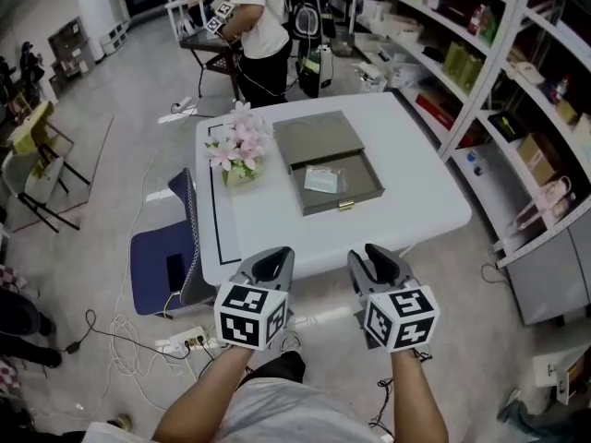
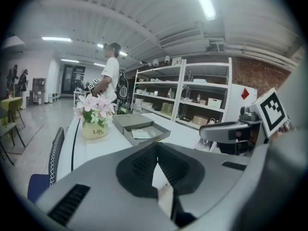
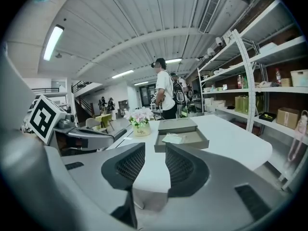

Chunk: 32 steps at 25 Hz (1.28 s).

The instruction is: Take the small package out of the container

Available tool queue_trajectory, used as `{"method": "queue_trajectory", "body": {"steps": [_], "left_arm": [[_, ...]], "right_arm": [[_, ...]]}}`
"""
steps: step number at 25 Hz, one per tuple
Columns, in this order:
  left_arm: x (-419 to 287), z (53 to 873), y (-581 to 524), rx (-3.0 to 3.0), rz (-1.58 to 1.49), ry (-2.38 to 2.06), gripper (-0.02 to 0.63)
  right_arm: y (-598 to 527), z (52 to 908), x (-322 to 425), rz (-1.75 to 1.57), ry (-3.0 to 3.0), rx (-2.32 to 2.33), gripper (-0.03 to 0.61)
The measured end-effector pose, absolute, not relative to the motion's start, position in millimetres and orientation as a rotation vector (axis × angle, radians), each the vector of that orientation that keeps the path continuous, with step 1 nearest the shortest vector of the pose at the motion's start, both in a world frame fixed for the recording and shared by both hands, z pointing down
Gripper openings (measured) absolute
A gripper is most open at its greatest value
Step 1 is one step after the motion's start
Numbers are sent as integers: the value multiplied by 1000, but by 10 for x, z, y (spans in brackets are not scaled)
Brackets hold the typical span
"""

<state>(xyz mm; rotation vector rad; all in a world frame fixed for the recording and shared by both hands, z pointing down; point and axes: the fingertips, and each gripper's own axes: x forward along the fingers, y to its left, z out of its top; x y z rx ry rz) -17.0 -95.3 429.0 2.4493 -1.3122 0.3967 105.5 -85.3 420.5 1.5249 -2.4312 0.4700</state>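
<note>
Package [image 1: 324, 181] inside the open container [image 1: 343, 203], centre of frame, on the counter [image 1: 406, 146]. Left tool [image 1: 271, 266] pinched together and right tool [image 1: 379, 262] parted and empty, both low in frame, short of the counter edge. Reach, grasp and lift-out apparently outstanding.

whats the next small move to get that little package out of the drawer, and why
Probably carry the right gripper forward over the table toward the open drawer. The small package lies uncovered inside it, while that gripper hangs at the table's near edge, short of the drawer. Its jaws stand apart with nothing between them, so it looks ready to reach in.
</note>
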Motion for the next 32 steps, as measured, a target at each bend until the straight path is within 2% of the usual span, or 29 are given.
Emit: {"method": "queue_trajectory", "body": {"steps": [12,32], "left_arm": [[-370,4340,-1714,2461,376,-1262,2],[-448,4344,-2213,2432,340,-1322,2]], "right_arm": [[-1639,4378,963,539,-2345,1526,156],[-2472,4607,1113,698,-2290,1362,195]]}}
